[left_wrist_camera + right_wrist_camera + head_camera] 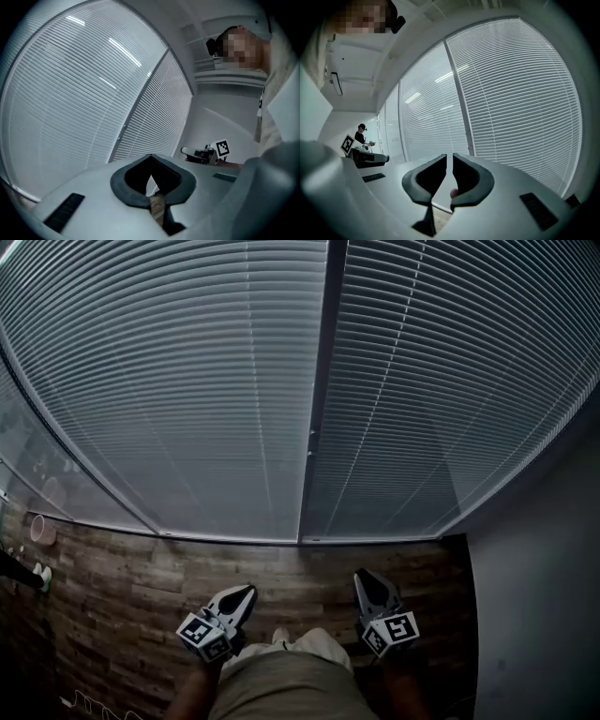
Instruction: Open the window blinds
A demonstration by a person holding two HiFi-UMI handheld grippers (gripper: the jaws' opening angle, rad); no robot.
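Two blinds cover the window ahead of us, one on each side of a dark upright post [317, 409], and we take that post as our mark. Far left of it, low down by the glass, a small pink round thing [42, 529] sits on the wooden floor [122, 587]. Next comes the left blind [187, 399], its slats lying closed and its bottom rail down near the floor. Below it and just left of the post's foot we hold the left gripper [246, 592], pointing toward the window but well short of it. In its own view its jaws are pressed together at the tips with nothing between them. Just right of the post's foot is the right gripper [364, 576], aimed the same way and also clear of the slats. Its jaws are drawn together but for a thin slit, and nothing sits in that slit. Above it the right blind [450, 381] hangs closed as well. Farthest right of the post, a plain grey wall [534, 596] meets the window's edge.
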